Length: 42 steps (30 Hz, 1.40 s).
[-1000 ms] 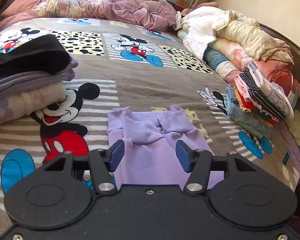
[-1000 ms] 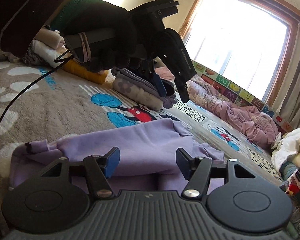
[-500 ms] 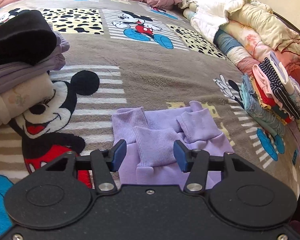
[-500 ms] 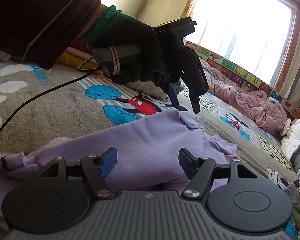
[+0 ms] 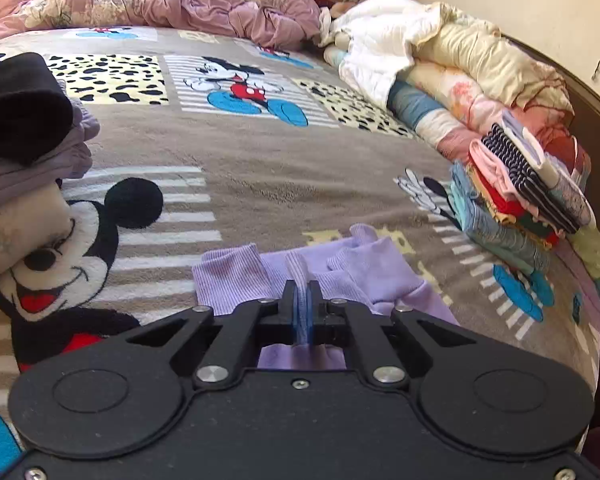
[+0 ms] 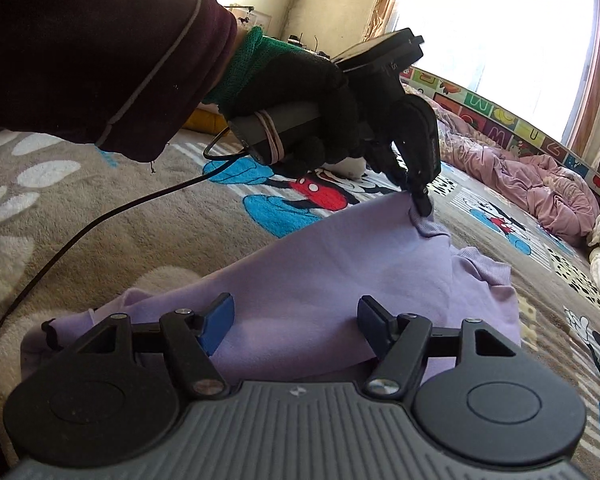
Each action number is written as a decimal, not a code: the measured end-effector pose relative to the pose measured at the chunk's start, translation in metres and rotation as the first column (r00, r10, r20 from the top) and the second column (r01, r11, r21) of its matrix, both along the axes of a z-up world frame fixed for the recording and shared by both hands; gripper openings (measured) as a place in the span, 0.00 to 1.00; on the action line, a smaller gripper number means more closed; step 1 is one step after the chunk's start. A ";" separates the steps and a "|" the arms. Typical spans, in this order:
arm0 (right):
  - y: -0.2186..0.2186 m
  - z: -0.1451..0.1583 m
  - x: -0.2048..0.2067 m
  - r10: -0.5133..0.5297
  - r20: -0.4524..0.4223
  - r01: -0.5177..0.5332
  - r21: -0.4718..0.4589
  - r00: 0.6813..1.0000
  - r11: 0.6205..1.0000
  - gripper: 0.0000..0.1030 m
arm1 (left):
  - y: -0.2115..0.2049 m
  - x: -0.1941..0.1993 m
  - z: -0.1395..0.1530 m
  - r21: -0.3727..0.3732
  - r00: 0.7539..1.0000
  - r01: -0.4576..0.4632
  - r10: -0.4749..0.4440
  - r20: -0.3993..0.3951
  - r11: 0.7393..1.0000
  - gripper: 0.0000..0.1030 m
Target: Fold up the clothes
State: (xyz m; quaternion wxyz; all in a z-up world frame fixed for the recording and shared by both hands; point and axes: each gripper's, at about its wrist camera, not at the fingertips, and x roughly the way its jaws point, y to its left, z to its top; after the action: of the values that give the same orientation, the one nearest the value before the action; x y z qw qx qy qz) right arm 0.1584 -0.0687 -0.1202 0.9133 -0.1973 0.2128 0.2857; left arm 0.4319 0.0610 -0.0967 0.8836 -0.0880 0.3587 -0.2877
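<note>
A lilac sweatshirt-like garment (image 5: 364,264) lies on the Mickey Mouse blanket (image 5: 259,160). My left gripper (image 5: 302,292) is shut on a ribbed fold of it, and a strip of the fabric stands up between the blue pads. The right wrist view shows the same left gripper (image 6: 420,204), held by a black-gloved hand (image 6: 300,112), pinching the lilac garment (image 6: 320,264) and pulling it up into a peak. My right gripper (image 6: 295,316) is open low over the near part of the garment. The cloth lies between its fingers and they do not press on it.
A folded stack with a black piece on top (image 5: 27,152) sits at the left. A long heap of clothes (image 5: 520,184) runs along the right edge of the bed. A pink duvet (image 5: 179,4) lies at the far end. A black cable (image 6: 79,232) trails across the blanket.
My left gripper came down onto the garment and shut on its ribbed fold. The fabric there now rises in a peak. My right gripper has barely moved and stays open.
</note>
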 end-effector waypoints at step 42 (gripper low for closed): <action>-0.091 0.031 -0.039 -0.142 0.054 0.126 0.231 0.988 0.965 0.51 | 0.024 -0.210 0.017 0.004 0.975 -0.195 0.194 0.108 0.981 0.39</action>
State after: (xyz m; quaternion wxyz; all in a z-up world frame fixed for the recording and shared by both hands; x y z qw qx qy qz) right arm 0.1190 -0.1597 -0.0889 0.9539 -0.0870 0.1594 0.2388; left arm 0.2216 0.0848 -0.0801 0.9261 -0.1008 0.3025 -0.2015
